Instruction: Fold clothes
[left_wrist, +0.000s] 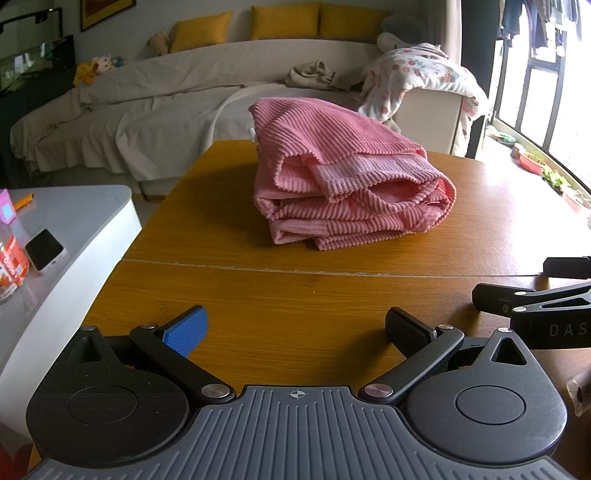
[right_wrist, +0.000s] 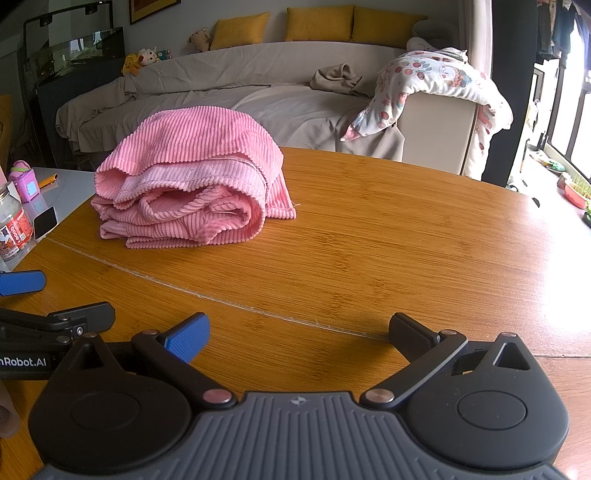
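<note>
From the left wrist, we are holding the left gripper (left_wrist: 295, 332) spread and empty, facing the pink garment (left_wrist: 343, 177) lying folded on the tabletop (left_wrist: 295, 295). From the right wrist, the right gripper (right_wrist: 299, 336) is likewise gaping; folding looks finished.

In the left wrist view the right tongs (left_wrist: 517, 284) are cut off by the edge; the jar (left_wrist: 11, 262) label is unreadable.
</note>
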